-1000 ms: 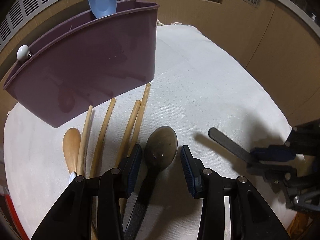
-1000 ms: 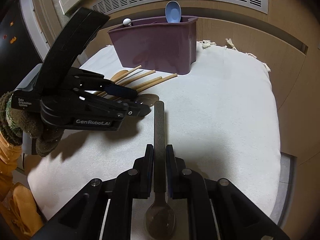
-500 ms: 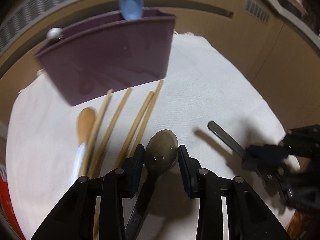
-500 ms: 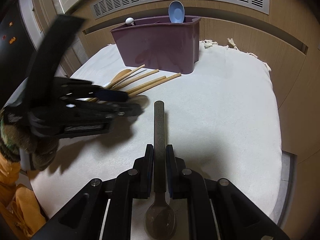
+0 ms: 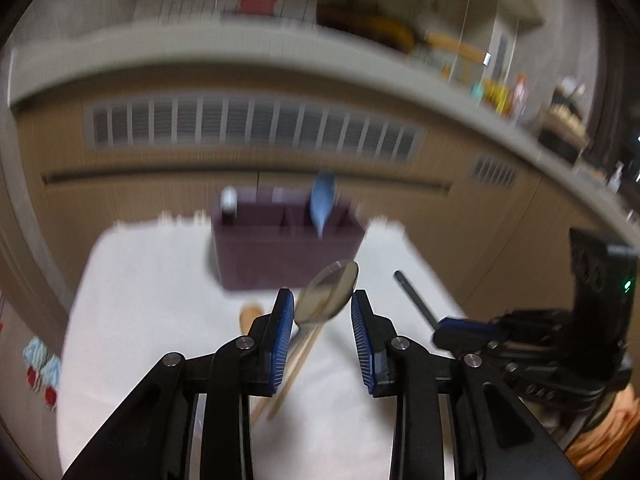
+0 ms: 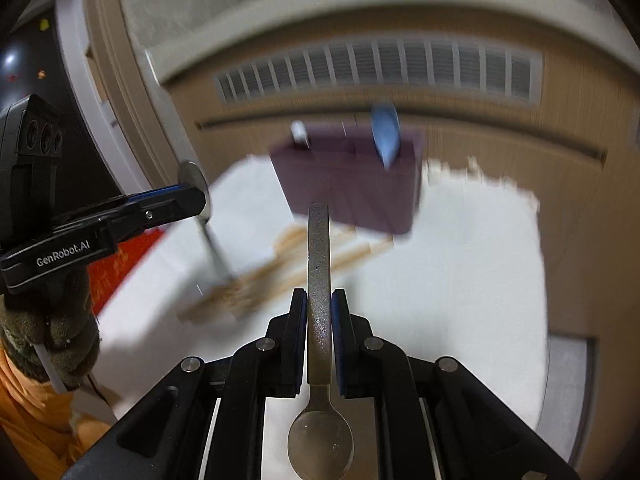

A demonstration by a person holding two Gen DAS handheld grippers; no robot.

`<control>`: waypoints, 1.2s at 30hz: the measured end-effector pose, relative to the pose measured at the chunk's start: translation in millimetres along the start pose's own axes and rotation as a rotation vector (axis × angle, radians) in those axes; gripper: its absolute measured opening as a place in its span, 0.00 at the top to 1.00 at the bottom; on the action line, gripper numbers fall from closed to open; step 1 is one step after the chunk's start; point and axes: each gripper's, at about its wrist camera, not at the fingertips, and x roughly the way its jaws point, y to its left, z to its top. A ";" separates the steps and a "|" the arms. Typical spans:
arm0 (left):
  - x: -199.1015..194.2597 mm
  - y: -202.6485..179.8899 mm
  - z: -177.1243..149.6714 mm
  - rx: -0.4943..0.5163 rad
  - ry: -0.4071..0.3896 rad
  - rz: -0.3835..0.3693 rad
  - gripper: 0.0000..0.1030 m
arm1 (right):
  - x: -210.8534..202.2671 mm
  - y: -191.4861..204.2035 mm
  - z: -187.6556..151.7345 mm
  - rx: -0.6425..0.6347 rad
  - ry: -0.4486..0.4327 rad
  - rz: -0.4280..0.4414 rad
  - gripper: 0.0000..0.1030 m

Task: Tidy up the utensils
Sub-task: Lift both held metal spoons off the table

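Between my left gripper's (image 5: 322, 320) blue pads (image 5: 282, 332) hangs a dark spoon (image 5: 328, 294), bowl up and tilted right, lifted clear of the white cloth (image 5: 160, 300). The jaws are closing; the bowl touches the left pad, yet I cannot tell whether the right pad meets it. Beyond stands the purple caddy (image 5: 280, 260) at the cloth's far edge, with a blue spoon (image 5: 322, 204) upright in its right compartment and a white-knobbed utensil (image 5: 229, 198) at its left end. Wooden utensils (image 5: 296, 356) lie on the cloth under the fingers.

From my right wrist view, the right gripper (image 6: 319, 312) is clenched on the handle of a steel spoon (image 6: 319, 264), bowl nearest the camera, handle pointing at the caddy (image 6: 352, 184). At left, a gloved hand (image 6: 52, 344) holds the left gripper (image 6: 188, 196) with its spoon (image 6: 192, 178) above the blurred wooden utensils (image 6: 280, 276).
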 end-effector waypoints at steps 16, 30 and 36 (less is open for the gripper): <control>-46.7 4.0 119.4 0.042 -0.281 0.034 0.88 | -65.2 21.9 146.1 -0.088 -0.416 -0.152 0.89; 29.5 47.7 133.9 0.043 -0.204 0.049 0.87 | 8.6 -15.5 165.8 -0.048 -0.358 -0.157 0.89; 93.3 45.1 68.6 0.160 0.079 -0.001 0.85 | 28.1 -29.2 108.9 -0.018 -0.159 -0.114 0.89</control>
